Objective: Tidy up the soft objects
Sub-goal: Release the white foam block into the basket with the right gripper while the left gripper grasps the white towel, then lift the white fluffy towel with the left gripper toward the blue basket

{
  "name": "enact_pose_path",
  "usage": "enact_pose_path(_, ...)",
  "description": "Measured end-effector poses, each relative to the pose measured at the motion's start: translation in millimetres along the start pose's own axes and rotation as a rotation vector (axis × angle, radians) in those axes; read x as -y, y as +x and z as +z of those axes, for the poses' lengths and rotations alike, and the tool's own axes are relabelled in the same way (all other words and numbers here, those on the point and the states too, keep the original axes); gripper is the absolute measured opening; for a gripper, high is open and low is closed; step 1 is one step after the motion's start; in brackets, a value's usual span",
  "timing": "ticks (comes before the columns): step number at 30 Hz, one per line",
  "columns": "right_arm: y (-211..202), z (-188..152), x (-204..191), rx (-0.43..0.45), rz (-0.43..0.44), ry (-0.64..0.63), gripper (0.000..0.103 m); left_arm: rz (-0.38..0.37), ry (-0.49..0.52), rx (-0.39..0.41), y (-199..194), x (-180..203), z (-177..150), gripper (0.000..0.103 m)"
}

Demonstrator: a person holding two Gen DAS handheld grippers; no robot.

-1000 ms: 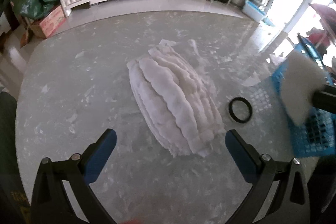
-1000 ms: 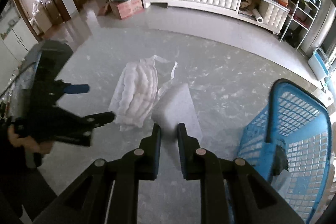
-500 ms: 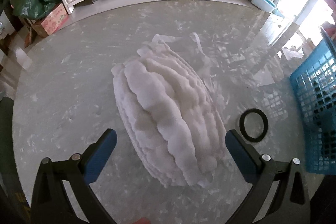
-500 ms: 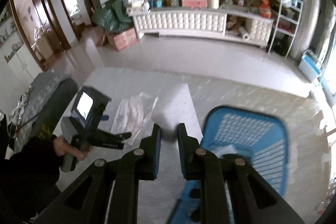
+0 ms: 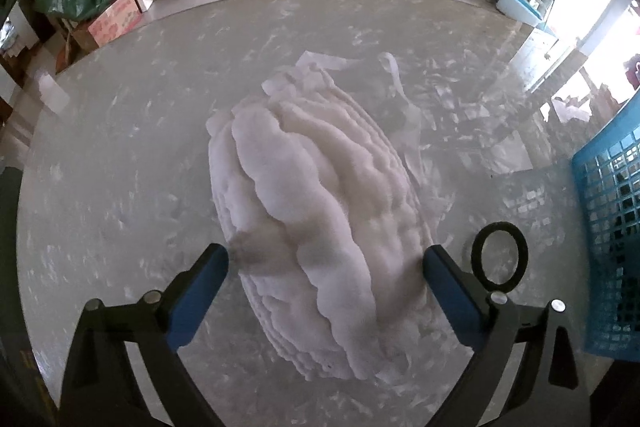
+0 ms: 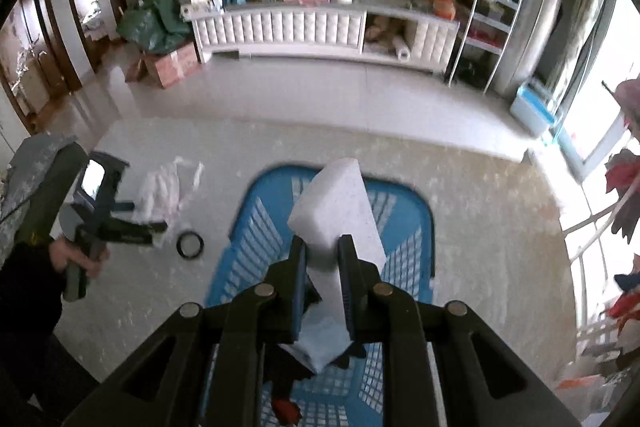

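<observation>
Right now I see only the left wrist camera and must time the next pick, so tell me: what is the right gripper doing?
Observer: The right gripper is shut on a white sponge block.
Operator: Where is it relative to the basket?
Observer: It hangs above the open blue basket; the sponge is not yet dropped.
Operator: Is anything in the basket already?
Observer: Yes, a red thing lies at its near end; I cannot tell what it is.
</observation>
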State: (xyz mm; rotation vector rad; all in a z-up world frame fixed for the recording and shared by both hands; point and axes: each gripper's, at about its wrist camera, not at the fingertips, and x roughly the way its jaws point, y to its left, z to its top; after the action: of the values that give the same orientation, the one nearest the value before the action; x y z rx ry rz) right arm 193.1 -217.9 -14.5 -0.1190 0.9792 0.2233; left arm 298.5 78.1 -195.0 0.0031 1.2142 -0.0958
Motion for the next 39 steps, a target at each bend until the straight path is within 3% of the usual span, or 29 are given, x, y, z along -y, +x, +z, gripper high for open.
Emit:
enact_pose_path(12,58,-18,-1,-0.175,-0.051,-0.025,0.016,0.029,0.008,-0.04,6,14,5,0.095)
enact_pose_path(15,75,-22,-3,-0.22,-0.065,-0.03,0.016,0.015,0.022,-0.033,4,16,8,0.082)
enact_pose_path(19,91,-25,-1,-0.268,-0.017,0.015,0.018,-0.01,0.038,-0.008,-2,20,11,0.047)
enact_pose_path(23,95,-27,-3,-0.291,0.014,0.035,0.02,-0.041,0.05,-0.001,-4,26,13,0.029)
enact_pose_path(25,96,-27,-6,-0.298,0.016,0.033,0.021,-0.062,0.057,0.005,-5,28,14,0.023)
enact_pose_path(32,95,-25,-9,-0.292,-0.006,0.039,0.023,-0.094,0.045,0.019,-3,26,10,0.021)
enact_pose_path(33,95,-26,-9,-0.29,-0.007,0.042,0.027,-0.098,0.039,0.019,-3,24,9,0.02)
enact_pose_path(35,91,-26,-8,-0.276,-0.028,0.058,0.044,-0.102,0.029,0.016,-5,21,3,0.02)
enact_pose_path(36,86,-29,-4,-0.262,-0.042,0.075,0.062,-0.102,0.026,0.018,-6,19,2,0.02)
enact_pose_path(39,72,-33,-4,-0.215,-0.035,0.083,0.068,-0.102,0.019,0.025,-13,19,-3,0.02)
